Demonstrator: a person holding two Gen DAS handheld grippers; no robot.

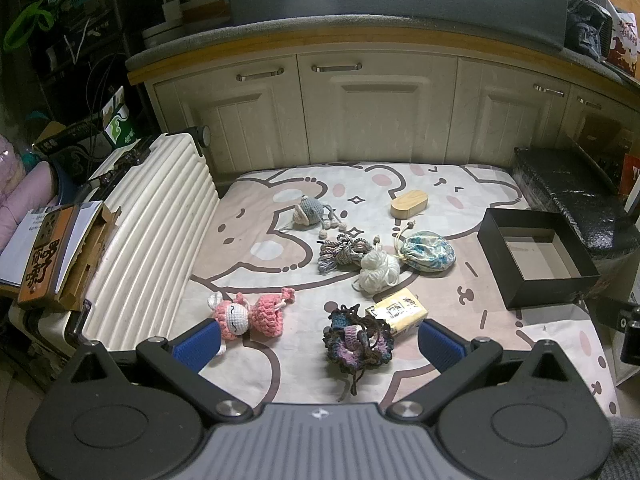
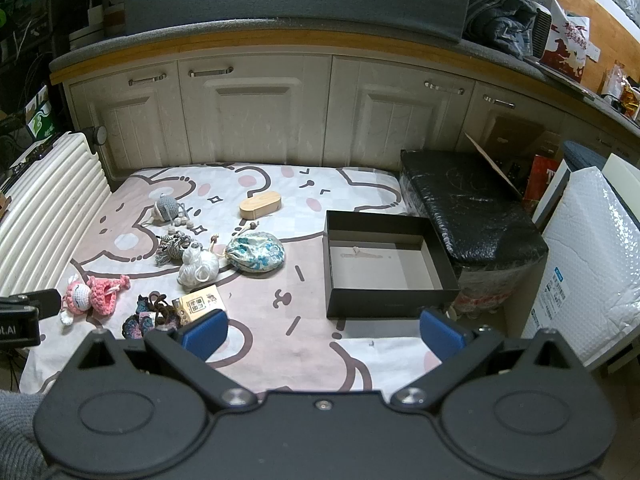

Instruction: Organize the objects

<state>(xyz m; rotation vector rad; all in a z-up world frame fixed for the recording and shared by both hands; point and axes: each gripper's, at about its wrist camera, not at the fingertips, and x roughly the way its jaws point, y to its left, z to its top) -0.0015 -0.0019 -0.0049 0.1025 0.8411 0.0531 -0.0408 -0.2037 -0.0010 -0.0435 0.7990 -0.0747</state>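
Half the yellow packet (image 2: 199, 303) hides behind the right tool (image 2: 322, 334).

My left gripper (image 1: 320, 338) and right gripper (image 2: 322, 330) are black, with blue pads (image 1: 199, 344), silver screws and grey sleeves.

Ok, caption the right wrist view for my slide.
Open right gripper hovers over cartoon-print mat, crochet toys left, empty black cardboard box right.
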